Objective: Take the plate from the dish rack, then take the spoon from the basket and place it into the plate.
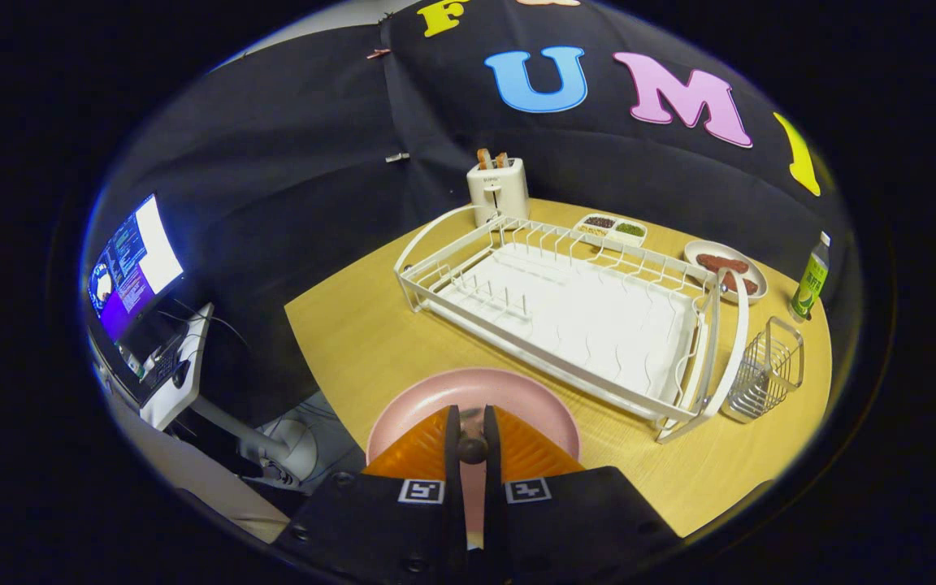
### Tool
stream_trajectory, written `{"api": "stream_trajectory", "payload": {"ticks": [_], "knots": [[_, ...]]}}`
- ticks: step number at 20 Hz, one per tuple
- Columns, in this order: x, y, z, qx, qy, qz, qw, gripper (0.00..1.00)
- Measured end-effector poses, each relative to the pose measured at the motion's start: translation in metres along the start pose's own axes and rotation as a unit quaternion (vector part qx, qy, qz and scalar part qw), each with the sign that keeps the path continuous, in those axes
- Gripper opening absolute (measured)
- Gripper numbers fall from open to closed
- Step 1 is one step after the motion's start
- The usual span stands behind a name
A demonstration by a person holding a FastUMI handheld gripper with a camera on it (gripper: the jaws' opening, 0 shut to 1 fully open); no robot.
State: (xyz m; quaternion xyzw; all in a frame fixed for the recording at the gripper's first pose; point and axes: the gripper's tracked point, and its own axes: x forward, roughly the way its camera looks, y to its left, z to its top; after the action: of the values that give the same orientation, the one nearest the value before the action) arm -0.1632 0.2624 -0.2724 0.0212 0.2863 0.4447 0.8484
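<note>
Table [370, 341]: a round-edged wooden top carried everything; I stood at its near edge, so the work lay within reach.
Dish rack [565, 313]: white wire frame over a white drain tray, lying across the middle of the table. Its slots were bare, so I judged the plate step done.
Pink plate [476, 390]: it lay flat by the near edge of the table, just in front of the rack's long near side and right under my fingers, a fair landing spot for the spoon.
Gripper [472, 443]: my fingers were drawn close together over the plate, nipping a small dark rounded thing. I took it for the spoon's end but couldn't be sure.
Wire basket [764, 370]: it hung on the rack's right end, toward the table's right edge. I made out no spoon in it, which fits the spoon being in my grip.
Toaster [499, 191]: at the far edge behind the rack, out of the way.
Small dishes [614, 230] and saucer [726, 268]: beyond the rack, at the far side.
Green bottle [811, 280]: upright at the far right edge.
</note>
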Motion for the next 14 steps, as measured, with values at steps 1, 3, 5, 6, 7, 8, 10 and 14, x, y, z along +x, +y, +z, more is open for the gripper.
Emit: {"api": "stream_trajectory", "payload": {"ticks": [1,3,5,6,7,8,10,14], "knots": [[0.0,-0.004,-0.008,0.0,0.008,0.0,1.0,0.13],[0.0,-0.012,-0.025,0.003,0.026,-0.009,1.0,0.13],[0.005,-0.019,-0.037,0.006,0.042,-0.015,0.999,0.15],[0.006,-0.022,-0.041,0.004,0.046,-0.02,0.999,0.15],[0.007,-0.023,-0.043,0.001,0.047,-0.023,0.999,0.17],[0.009,-0.026,-0.045,-0.008,0.049,-0.03,0.998,0.17],[0.011,-0.032,-0.051,-0.021,0.057,-0.04,0.997,0.22],[0.01,-0.038,-0.05,-0.014,0.055,-0.047,0.997,0.31]]}}
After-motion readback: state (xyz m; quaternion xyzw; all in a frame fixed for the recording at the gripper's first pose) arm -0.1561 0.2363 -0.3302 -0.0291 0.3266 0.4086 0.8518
